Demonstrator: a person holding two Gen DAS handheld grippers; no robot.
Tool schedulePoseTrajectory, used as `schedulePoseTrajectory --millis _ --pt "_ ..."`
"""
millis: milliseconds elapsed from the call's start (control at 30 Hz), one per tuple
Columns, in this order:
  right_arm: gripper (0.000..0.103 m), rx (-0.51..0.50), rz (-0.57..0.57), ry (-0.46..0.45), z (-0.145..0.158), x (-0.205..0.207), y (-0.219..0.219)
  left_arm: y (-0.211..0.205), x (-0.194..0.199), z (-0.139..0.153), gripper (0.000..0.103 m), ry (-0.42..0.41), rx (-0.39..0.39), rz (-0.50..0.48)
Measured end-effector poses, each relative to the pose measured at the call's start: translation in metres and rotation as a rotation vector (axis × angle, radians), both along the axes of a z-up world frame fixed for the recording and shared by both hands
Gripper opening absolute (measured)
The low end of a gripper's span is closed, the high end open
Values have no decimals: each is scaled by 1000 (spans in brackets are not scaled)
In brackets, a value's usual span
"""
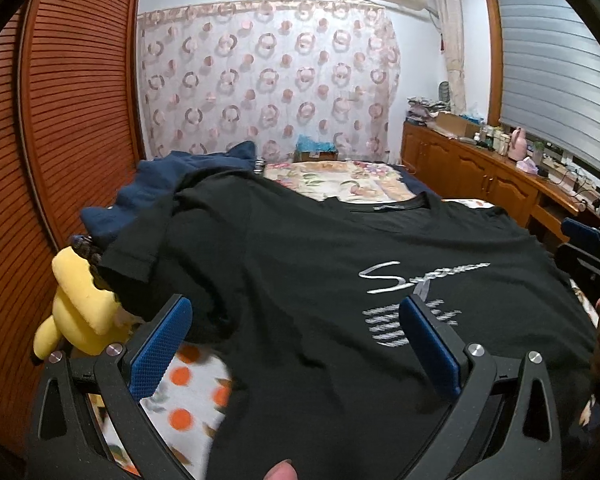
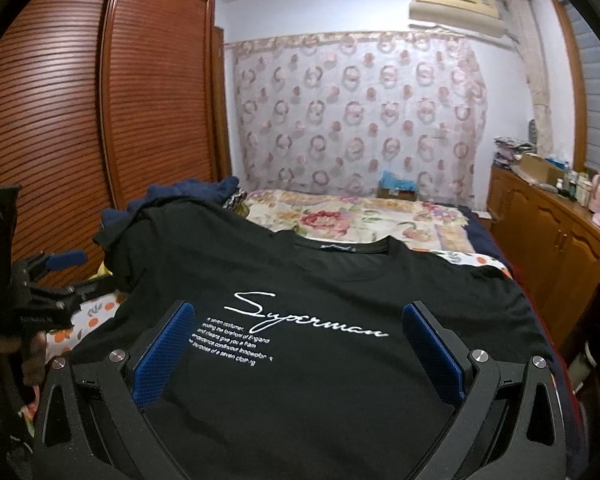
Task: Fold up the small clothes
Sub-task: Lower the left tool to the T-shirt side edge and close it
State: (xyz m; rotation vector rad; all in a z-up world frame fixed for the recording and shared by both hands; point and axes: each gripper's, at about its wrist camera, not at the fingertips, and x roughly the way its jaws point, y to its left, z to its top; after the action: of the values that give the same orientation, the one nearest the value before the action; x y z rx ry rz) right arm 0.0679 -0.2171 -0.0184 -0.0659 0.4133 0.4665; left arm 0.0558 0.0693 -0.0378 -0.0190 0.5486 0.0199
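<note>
A black T-shirt (image 1: 300, 272) with white "Superman" lettering lies spread face up on the bed, collar at the far side; it also shows in the right wrist view (image 2: 340, 280). My left gripper (image 1: 296, 320) is open, hovering over the shirt's near left part, close to the hem. My right gripper (image 2: 300, 324) is open above the shirt's chest, its fingers either side of the lettering. Neither holds cloth. The right gripper shows at the right edge of the left wrist view (image 1: 584, 244), and the left gripper at the left edge of the right wrist view (image 2: 48, 276).
A pile of navy clothes (image 1: 172, 184) lies at the shirt's far left. A yellow plush toy (image 1: 80, 304) sits at the left bed edge by the wooden wardrobe (image 1: 60, 120). A floral bedspread (image 2: 360, 216) covers the far bed. A cluttered wooden cabinet (image 2: 552, 240) runs along the right.
</note>
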Motion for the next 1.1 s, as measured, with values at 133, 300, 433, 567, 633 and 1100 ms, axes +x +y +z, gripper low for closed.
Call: schedulePoseTrajectory --millis 133,300,433,567,633,1100 --pt "103 -24 36 35 2 26 0 27 15 3 103 20 2 20" --pt "102 -42 86 92 5 60 1 59 28 15 89 26 -12 38" --pt "102 -66 105 127 6 90 2 77 44 17 65 69 -2 52" --pt "102 -66 118 167 9 119 -1 92 58 9 55 127 -12 59" --pt "102 -67 124 182 12 132 -1 97 61 2 53 154 3 76" --pt "102 -95 152 253 11 218 28 120 71 5 4 235 -13 56"
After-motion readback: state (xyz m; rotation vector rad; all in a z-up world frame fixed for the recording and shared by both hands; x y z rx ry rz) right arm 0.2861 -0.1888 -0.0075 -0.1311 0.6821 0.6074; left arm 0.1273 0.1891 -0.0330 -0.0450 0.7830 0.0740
